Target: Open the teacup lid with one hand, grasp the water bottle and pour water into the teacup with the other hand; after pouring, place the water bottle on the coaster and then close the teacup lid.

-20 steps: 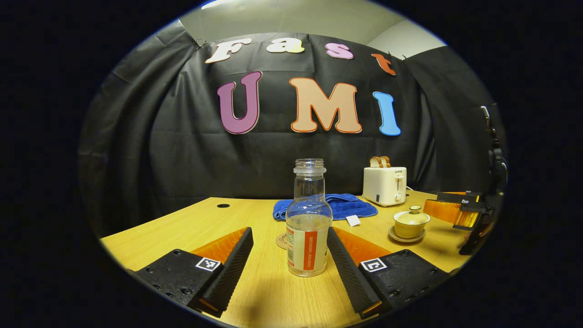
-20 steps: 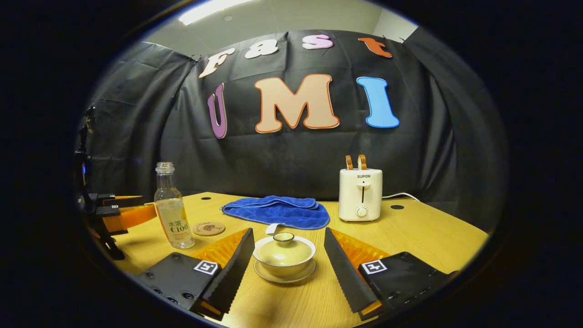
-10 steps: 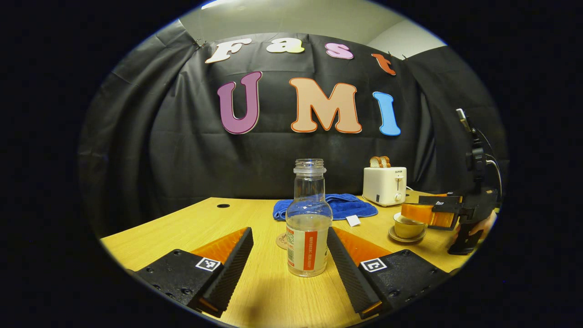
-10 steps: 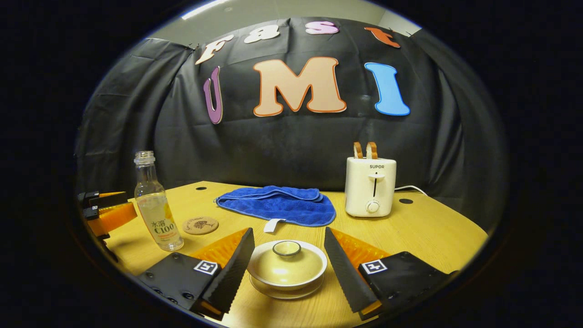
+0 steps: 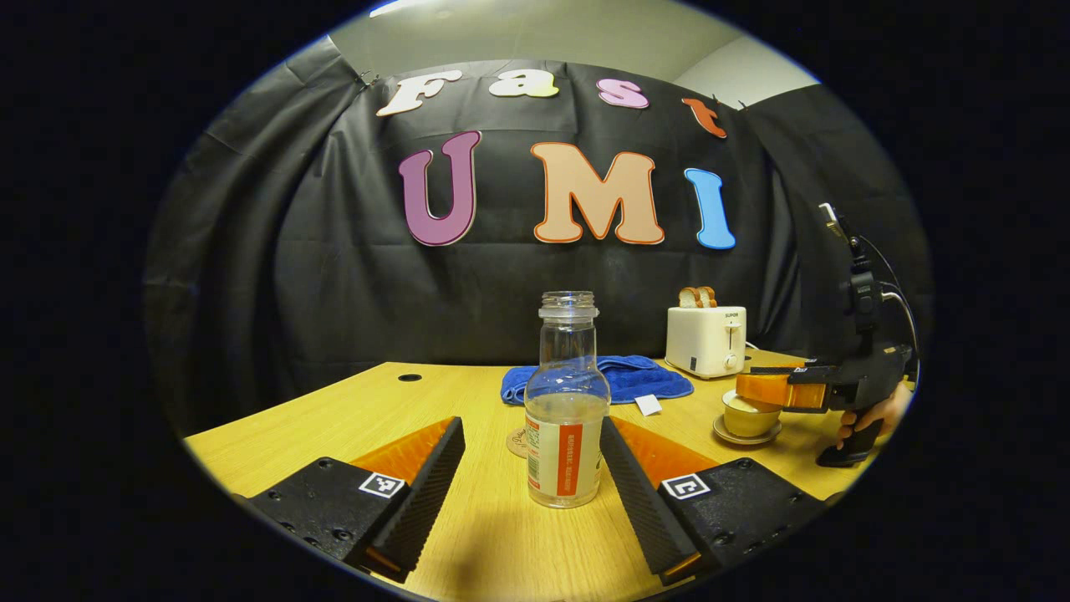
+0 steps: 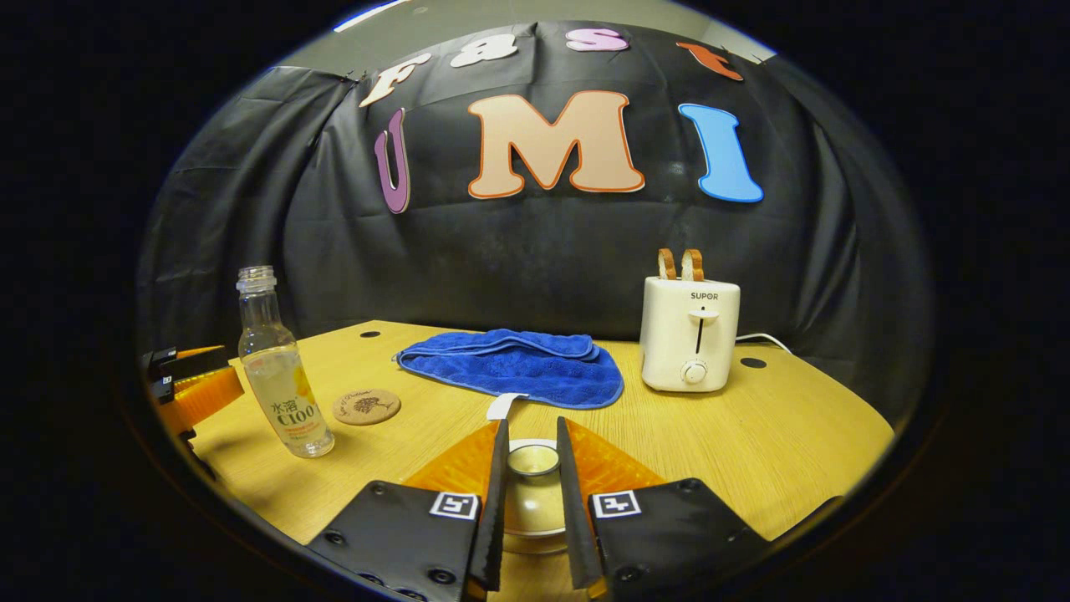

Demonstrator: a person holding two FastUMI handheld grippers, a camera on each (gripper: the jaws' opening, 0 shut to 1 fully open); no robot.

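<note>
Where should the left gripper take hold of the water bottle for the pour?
Grip the water bottle on its wide labelled body, straight from the front. It stands upright, centred between the open left gripper fingers; the neck is narrow and the mouth uncapped.

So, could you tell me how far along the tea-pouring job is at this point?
Nothing is finished yet. In hand: the right gripper has its jaws closed on the knob of the teacup lid, which sits on the teacup. The left gripper is open around the standing water bottle. Lifting, pouring, the coaster and re-lidding remain.
</note>
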